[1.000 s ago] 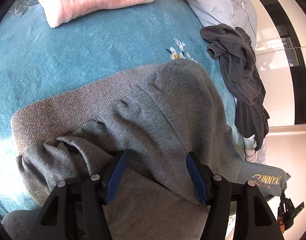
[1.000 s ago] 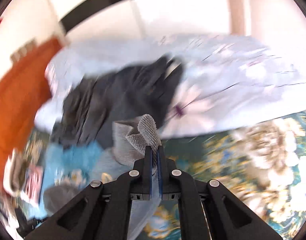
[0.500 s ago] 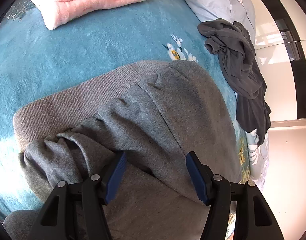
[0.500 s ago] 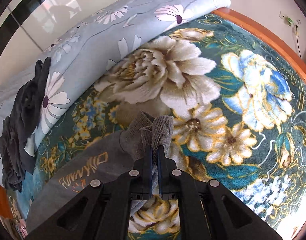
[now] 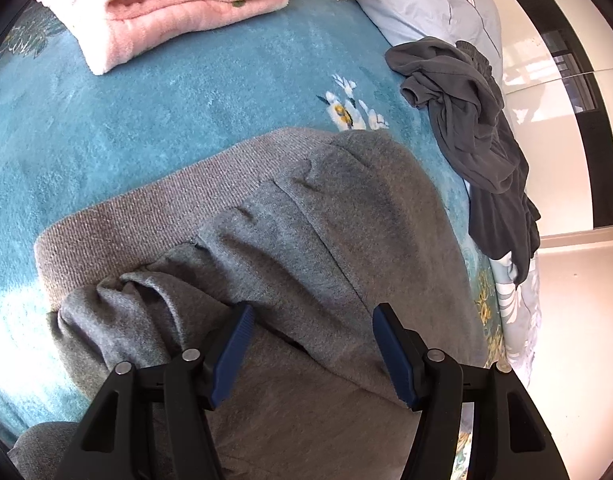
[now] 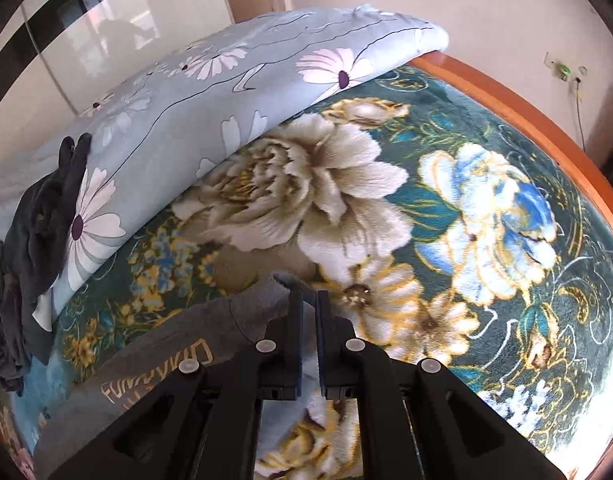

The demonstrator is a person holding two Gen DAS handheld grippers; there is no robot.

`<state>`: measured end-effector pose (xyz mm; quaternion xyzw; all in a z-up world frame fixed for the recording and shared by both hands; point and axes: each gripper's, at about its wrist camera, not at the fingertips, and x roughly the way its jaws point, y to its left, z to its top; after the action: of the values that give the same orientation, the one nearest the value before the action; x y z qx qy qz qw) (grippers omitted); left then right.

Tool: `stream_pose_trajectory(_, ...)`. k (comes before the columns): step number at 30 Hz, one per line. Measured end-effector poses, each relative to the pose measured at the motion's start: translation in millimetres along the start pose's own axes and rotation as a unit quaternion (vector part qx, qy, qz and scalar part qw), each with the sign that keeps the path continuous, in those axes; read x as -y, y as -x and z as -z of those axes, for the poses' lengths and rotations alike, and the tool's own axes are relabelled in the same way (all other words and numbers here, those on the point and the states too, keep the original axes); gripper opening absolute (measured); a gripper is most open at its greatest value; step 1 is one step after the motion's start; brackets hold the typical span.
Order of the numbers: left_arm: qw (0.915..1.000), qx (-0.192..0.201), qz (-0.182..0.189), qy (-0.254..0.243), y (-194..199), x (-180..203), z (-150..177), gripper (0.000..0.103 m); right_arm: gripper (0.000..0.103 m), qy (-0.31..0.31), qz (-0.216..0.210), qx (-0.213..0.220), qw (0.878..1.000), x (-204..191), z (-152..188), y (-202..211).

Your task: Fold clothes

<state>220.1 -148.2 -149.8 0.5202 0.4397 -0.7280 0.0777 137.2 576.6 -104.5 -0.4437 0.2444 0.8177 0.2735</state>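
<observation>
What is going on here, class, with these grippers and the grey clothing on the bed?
A person is folding grey sweatpants on a floral blanket. The left gripper is open, poised over the pants near the waistband. The right gripper has its jaws slightly apart at the ribbed cuff, which lies on the blanket. A dark garment and a folded pink item lie farther off.

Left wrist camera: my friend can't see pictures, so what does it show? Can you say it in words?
A gray sweatshirt lies spread on a teal blanket, with the left gripper open above it, its blue-padded fingers apart. A folded pink towel lies farther back, and a crumpled dark gray garment lies to the right.
</observation>
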Motion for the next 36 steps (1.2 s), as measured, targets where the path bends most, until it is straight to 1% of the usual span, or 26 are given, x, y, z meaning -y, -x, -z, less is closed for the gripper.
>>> stream_pose_trajectory(1,1.0,-0.001,0.0,-0.001,-0.1,0.2,0.3,0.066,0.008,-0.008,-0.004,-0.003,1.0,5.7,2.1,1.5)
stream_pose_trajectory(4,1.0,0.0,0.002,0.006,-0.1,-0.9,0.6,0.066,0.015,-0.025,-0.02,-0.009,0.999,25.6,10.5,14.2)
stream_pose_trajectory(6,0.9999,-0.002,0.009,0.012,1.6,-2.8,-0.1,0.066,0.03,-0.035,-0.04,-0.015,0.998,41.9,22.7,26.3)
stream_pose_trajectory(7,0.9998,-0.004,0.014,0.015,2.6,-4.0,-0.7,0.066,0.032,-0.039,-0.049,-0.022,0.998,51.0,32.9,31.8)
stream_pose_trajectory(10,0.9987,-0.012,0.036,0.033,8.9,-11.1,-3.5,0.066,0.033,-0.052,-0.063,-0.045,0.996,80.3,69.3,46.5)
stream_pose_trajectory(11,0.9983,-0.008,0.041,0.041,14.2,-14.5,-4.6,0.066,0.033,-0.058,-0.066,-0.053,0.995,91.1,81.2,50.9)
stream_pose_trajectory(14,0.9968,0.038,0.037,0.059,39.1,-24.5,-8.0,0.066,0.033,-0.083,-0.074,-0.065,0.992,123.0,112.2,66.4)
stream_pose_trajectory(16,0.9951,0.064,0.027,0.07,54.3,-31.2,-9.6,0.066,0.037,-0.104,-0.076,-0.069,0.989,143.3,130.5,76.9)
stream_pose_trajectory(17,0.9947,0.065,0.013,0.079,57.6,-35.7,-10.6,0.066,0.038,-0.115,-0.077,-0.072,0.988,152.3,138.5,80.9)
stream_pose_trajectory(20,0.9914,0.059,-0.033,0.112,64.9,-50.6,-13.5,0.066,0.039,-0.142,-0.08,-0.075,0.984,173.9,158.9,90.0)
stream_pose_trajectory(21,0.9894,0.056,-0.04,0.128,66.7,-56.2,-13.7,0.066,0.039,-0.145,-0.08,-0.078,0.983,177.9,163.6,91.0)
stream_pose_trajectory(23,0.9857,0.057,-0.041,0.153,71.5,-65.6,-11.7,0.066,0.04,-0.151,-0.083,-0.084,0.981,184.9,172.5,92.0)
stream_pose_trajectory(25,0.9825,0.051,-0.064,0.167,72.7,-69.7,-9.8,0.066,0.041,-0.158,-0.092,-0.095,0.978,187.6,179.3,89.8)
stream_pose_trajectory(26,0.9819,0.044,-0.076,0.167,70.7,-69.9,-9.4,0.066,0.041,-0.162,-0.098,-0.101,0.977,188.3,182.4,88.6)
stream_pose_trajectory(30,0.9788,-0.013,-0.124,0.163,56.8,-71.4,-10.3,0.066,0.045,-0.176,-0.129,-0.126,0.968,185.6,194.2,81.8)
stream_pose_trajectory(33,0.9736,-0.032,-0.144,0.174,49.0,-76.1,-12.3,0.066,0.046,-0.185,-0.143,-0.139,0.962,183.4,202.9,76.1)
stream_pose_trajectory(36,0.9676,-0.055,-0.144,0.199,39.2,-86.0,-12.3,0.066,0.046,-0.193,-0.158,-0.147,0.957,180.6,211.8,73.0)
